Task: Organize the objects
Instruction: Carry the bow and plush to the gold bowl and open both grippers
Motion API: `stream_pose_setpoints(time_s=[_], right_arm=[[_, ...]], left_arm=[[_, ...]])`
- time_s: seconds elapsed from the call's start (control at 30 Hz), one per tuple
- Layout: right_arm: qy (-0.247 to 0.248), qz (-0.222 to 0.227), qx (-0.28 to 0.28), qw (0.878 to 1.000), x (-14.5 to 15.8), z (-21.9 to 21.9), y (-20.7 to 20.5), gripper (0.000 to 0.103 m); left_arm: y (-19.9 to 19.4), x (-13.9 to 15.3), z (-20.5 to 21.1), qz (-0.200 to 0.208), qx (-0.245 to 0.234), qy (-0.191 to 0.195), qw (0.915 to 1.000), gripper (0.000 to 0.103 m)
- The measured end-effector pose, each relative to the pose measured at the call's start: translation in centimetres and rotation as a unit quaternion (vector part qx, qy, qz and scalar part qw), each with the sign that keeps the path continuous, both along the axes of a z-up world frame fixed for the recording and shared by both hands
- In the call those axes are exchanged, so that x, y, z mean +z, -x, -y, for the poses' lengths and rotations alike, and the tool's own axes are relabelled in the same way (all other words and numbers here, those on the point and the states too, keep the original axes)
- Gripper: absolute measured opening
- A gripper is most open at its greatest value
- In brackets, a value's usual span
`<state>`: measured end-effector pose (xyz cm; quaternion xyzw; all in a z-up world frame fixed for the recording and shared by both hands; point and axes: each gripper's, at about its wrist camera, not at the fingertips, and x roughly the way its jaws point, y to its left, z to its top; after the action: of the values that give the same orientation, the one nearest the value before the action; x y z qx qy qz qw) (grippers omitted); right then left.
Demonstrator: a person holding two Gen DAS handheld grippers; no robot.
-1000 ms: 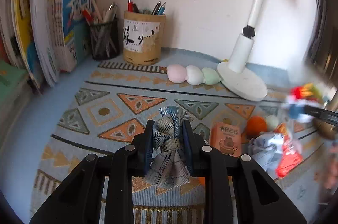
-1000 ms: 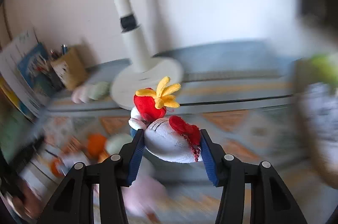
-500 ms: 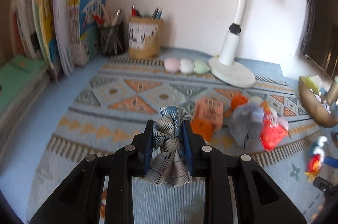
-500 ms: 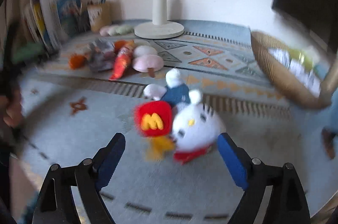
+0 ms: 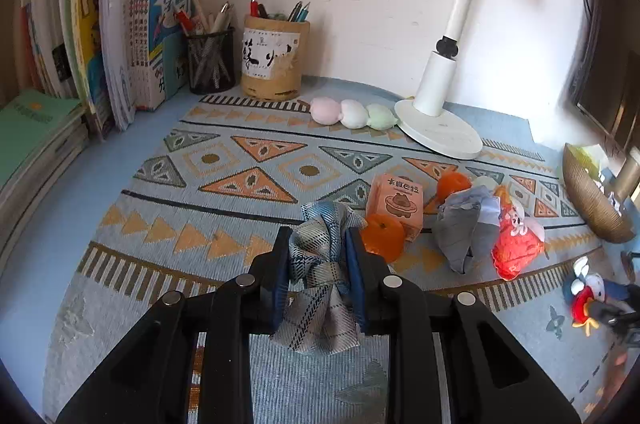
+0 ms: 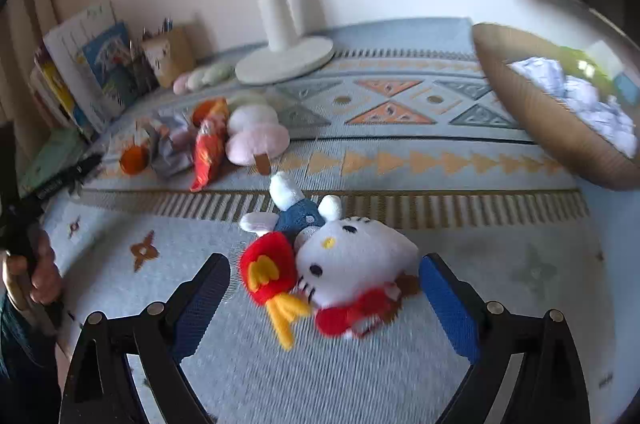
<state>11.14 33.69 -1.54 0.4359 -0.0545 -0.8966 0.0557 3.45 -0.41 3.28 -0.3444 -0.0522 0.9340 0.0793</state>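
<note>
Gripping the blue-and-grey plaid fabric bow [image 5: 320, 272], my left gripper [image 5: 320, 278] has its blue pads pinched tight on the knot, held above the patterned woven mat [image 5: 240, 183] on the surface. My right gripper [image 6: 324, 300] is opening its jaws, and the white cat plush with red bow and red-and-yellow fries charm [image 6: 340, 264] lies between the pads on the mat, touching neither.

My worry is the bow: only its bunched middle is clamped, so a quick swing could let the soft cloth slide out. It also hangs just beside the orange ball [image 5: 384, 236] and orange carton [image 5: 396, 203], so dropping low could nudge them into the crumpled grey cloth [image 5: 464, 228] and red packet [image 5: 516, 248].

On the right, the plush lies well short of the woven brown basket [image 6: 540, 119]; if that is its home, it is misplaced. Pulling back carelessly could snag its charm.
</note>
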Motion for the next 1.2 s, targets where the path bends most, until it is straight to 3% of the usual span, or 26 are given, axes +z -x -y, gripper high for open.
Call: stream_pose_setpoints(time_s=[0.07,0.1,0.13,0.23,0.4,0.53,0.7,0.87,0.93,1.0,1.2], right_arm=[[-0.016,0.018,-0.001,1.0,-0.9,0.3,0.8,0.077],[-0.03,0.019,-0.008,0.999,-1.0,0.5,0.7,0.075],[-0.032,0.009,-0.007,0.999,-0.8,0.7,0.5,0.063],[-0.037,-0.024,-0.008,0.999,0.0,0.8,-0.7,0.063],[-0.005,-0.04,-0.03,0.999,0.6,-1.1,-2.2,0.063],[0.015,-0.065,-0.053,0.996,2.7,-4.1,-3.9,0.063],[0.031,-0.12,-0.123,0.985,7.9,-9.9,-5.4,0.063],[0.037,-0.166,-0.226,0.959,13.8,-17.5,-5.3,0.063],[0.058,-0.174,-0.25,0.951,15.2,-20.3,-4.5,0.063],[0.113,-0.184,-0.25,0.944,15.7,-23.1,-3.5,0.063],[0.077,-0.171,-0.262,0.947,15.9,-24.7,0.6,0.064]], left_arm=[[0.0,0.0,0.1,0.0,0.0,-0.003,1.0,0.023],[-0.1,0.0,0.1,0.0,0.0,-0.003,1.0,0.023],[-0.1,0.0,0.1,0.0,-0.001,-0.003,1.0,0.023],[0.0,0.0,-0.2,0.0,-0.004,0.004,1.0,0.023],[-0.4,0.3,-1.2,0.002,-0.018,0.021,0.9996,0.023],[-2.4,3.6,-3.4,-0.03,-0.049,-0.004,0.9984,0.023],[-2.9,10.2,-12.0,-0.089,-0.137,0.036,0.9859,0.023],[-0.9,15.2,-23.0,-0.101,-0.247,-0.03,0.9632,0.023],[0.1,15.6,-27.3,-0.092,-0.28,-0.047,0.9546,0.023],[1.0,15.2,-30.6,-0.082,-0.293,-0.047,0.9515,0.023],[4.3,12.9,-37.3,-0.042,-0.316,-0.083,0.9441,0.023]])
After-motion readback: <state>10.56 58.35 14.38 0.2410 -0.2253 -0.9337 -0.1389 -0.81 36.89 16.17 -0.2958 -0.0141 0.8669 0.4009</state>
